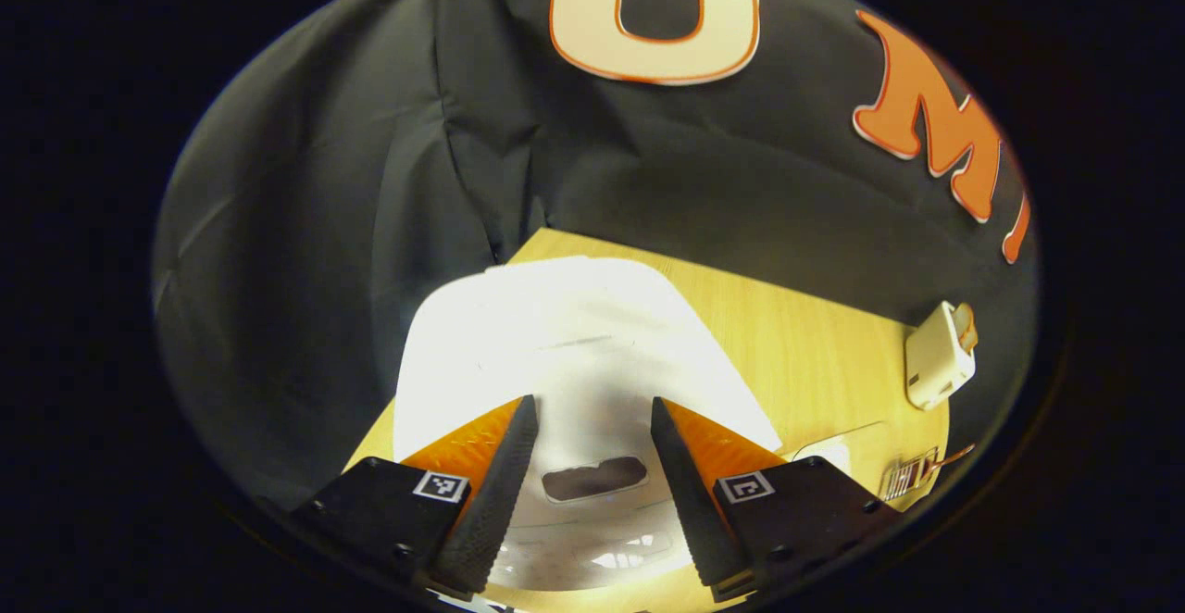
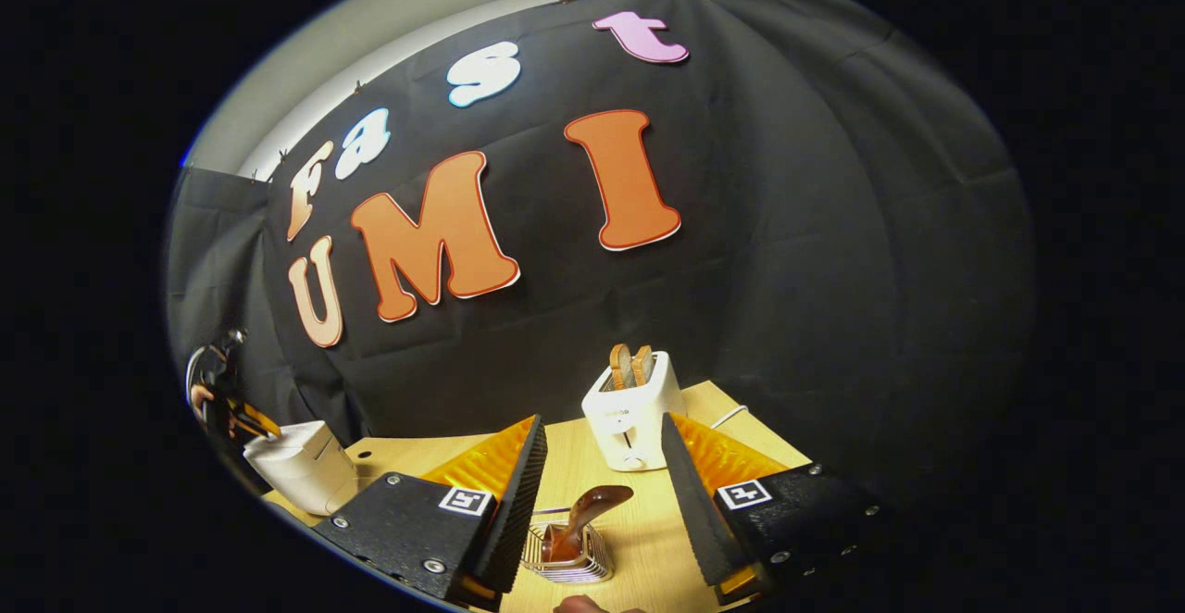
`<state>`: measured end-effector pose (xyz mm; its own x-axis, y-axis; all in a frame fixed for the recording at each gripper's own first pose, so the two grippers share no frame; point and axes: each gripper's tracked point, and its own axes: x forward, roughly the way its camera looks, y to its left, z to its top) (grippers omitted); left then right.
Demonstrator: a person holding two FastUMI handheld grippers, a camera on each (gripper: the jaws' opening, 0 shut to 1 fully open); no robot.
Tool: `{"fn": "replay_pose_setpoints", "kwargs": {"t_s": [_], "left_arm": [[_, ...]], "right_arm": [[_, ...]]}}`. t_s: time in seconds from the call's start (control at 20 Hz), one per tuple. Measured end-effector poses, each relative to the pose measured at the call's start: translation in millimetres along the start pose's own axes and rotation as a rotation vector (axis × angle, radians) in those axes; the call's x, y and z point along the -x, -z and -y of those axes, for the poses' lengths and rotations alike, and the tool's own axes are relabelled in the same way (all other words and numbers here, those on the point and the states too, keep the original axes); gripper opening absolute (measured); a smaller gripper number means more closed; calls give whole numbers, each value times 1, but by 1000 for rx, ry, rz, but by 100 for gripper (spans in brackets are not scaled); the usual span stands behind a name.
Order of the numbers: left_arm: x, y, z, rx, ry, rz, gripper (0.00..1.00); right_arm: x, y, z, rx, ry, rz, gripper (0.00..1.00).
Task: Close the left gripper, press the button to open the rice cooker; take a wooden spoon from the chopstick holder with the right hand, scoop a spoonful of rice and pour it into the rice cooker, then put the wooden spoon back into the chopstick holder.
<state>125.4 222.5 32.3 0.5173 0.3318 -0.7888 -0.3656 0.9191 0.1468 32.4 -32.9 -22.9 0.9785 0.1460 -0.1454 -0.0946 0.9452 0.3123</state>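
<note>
The left gripper (image 1: 592,409) hung over the closed rice cooker (image 1: 565,344), jaws apart, with the lid's dark button (image 1: 594,479) lying directly between the fingers and nearer the camera. The right gripper (image 2: 602,465), jaws also apart, faced the chopstick holder (image 2: 569,553); its wooden spoon (image 2: 588,511) leaned up and right. Counted: one cooker, one spoon, one holder, one toaster (image 2: 634,414).

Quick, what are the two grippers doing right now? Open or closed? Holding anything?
Left gripper: open, holding nothing, above the white rice cooker.
Right gripper: open, holding nothing, pointing toward the wooden spoon in the chopstick holder.
</note>
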Motion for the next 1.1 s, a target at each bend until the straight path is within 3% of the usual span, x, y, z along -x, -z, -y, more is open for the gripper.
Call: {"fn": "replay_pose_setpoints", "kwargs": {"t_s": [0.15,0.3,0.6,0.75,0.9,1.0,1.1], "left_arm": [[-6,15,4,-9,6,-13,87],[-2,17,4,10,-9,-9,85],[10,5,13,44,16,117,85],[28,-15,21,18,25,263,85],[42,-34,30,-32,61,485,85],[54,-53,30,-128,14,660,84],[62,-61,45,-168,72,739,84]], "right_arm": [[-2,4,-4,-14,-14,-11,74],[0,3,-11,-4,-28,-1,74],[8,-9,-22,83,-16,51,74],[13,-18,-34,111,-26,93,74],[18,-22,-47,166,-36,127,74],[20,-26,-53,212,-32,152,74],[23,-28,-62,251,-29,171,74]]}}
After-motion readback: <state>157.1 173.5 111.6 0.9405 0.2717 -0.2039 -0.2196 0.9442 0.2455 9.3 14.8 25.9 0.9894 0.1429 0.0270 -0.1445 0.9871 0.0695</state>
